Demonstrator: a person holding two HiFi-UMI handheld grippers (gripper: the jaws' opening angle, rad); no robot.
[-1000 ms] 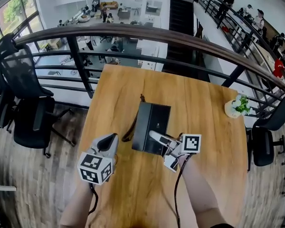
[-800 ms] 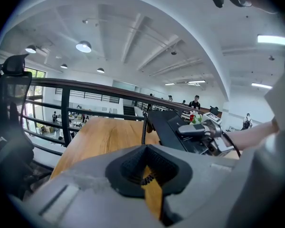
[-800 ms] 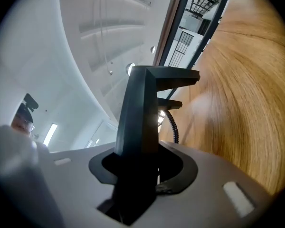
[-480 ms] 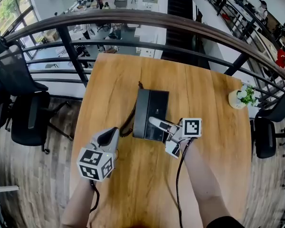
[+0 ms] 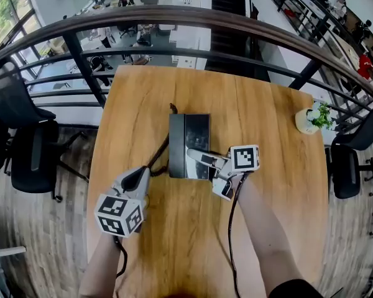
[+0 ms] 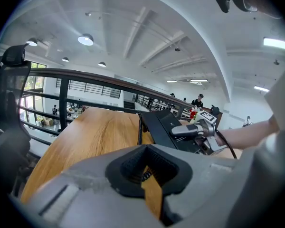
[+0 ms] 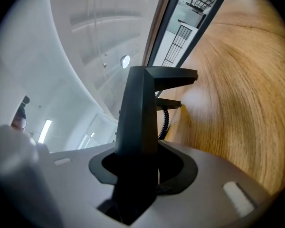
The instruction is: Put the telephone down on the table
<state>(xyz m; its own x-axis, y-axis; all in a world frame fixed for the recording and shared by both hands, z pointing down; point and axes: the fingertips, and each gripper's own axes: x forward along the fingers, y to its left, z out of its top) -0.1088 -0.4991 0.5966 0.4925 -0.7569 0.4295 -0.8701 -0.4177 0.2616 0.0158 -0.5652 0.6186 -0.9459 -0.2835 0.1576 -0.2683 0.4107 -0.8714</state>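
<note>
telephone [image 5: 181,135] sunk toward table [image 5: 280,216], right hand-held gripper [image 5: 193,154] clamping it, near level

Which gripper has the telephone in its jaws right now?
The right gripper: its jaws clamp the black telephone. The left gripper is off the telephone, down by its coiled cord.

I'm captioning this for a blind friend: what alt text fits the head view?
Seen from above, the right claw grips the near edge of a black telephone at the middle of a wooden table. The left claw is empty, beside the coiled cord; a potted plant stands near the table's right edge.
</note>
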